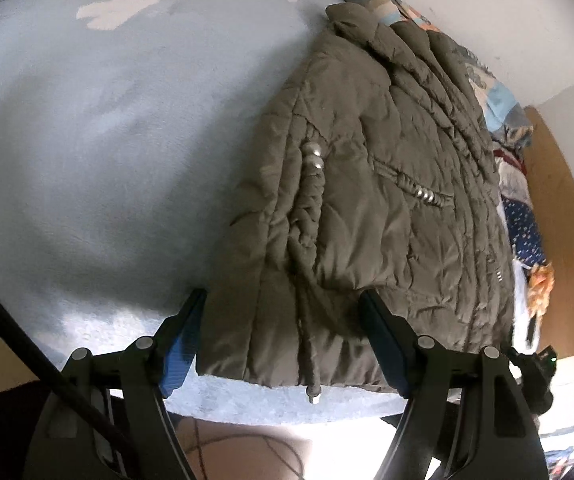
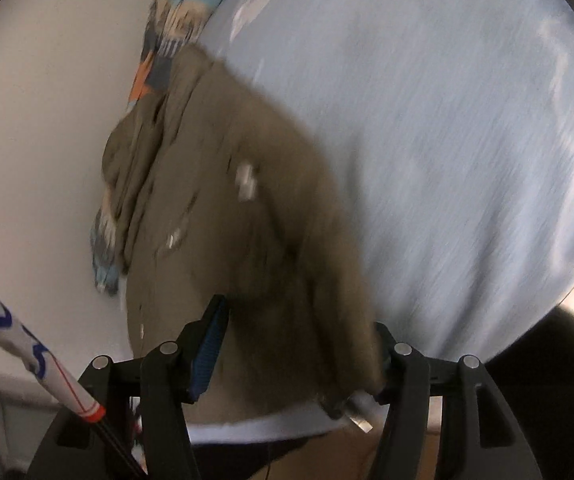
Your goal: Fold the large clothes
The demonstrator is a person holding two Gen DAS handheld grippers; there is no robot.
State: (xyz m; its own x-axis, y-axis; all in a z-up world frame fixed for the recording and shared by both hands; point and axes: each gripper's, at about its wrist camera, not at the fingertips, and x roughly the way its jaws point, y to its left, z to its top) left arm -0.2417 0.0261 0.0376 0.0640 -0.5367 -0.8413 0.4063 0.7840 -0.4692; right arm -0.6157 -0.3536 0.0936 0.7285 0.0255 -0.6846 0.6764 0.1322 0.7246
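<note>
we see a bed (image 1: 87,140) covered in pale blue fleecy cloth with a few white cloud-like patches toward 11 and 12 o'clock in the left wrist view. directly on it lies an olive quilted jacket (image 1: 367,200), spread flat, collar toward 12 o'clock, hem toward 6 o'clock at the bed's near edge. at 2 to 3 o'clock, patterned fabrics (image 1: 519,208) are heaped beside the jacket. right wrist view is motion-blurred; the jacket (image 2: 227,220) sits at centre, blue cover (image 2: 447,160) toward 2 o'clock.
</note>
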